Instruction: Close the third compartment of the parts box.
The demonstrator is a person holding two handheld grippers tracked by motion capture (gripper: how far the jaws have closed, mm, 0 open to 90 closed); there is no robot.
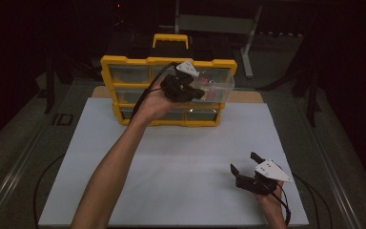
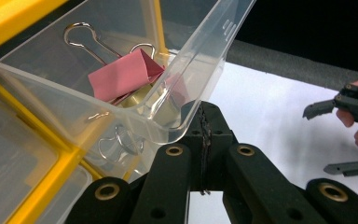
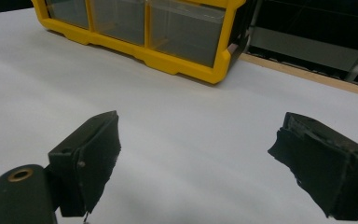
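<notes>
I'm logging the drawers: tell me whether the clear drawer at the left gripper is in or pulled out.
Pulled out. The clear drawer juts forward from the yellow organizer, and the left gripper is shut on its front rim.

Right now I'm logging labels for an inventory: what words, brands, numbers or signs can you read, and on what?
None can be read.
Drawer: small moulded marks on the clear wall near the rim, no letters to make out.
Organizer: yellow frame bears no legible label.
Pink clip: plain, no print.
</notes>
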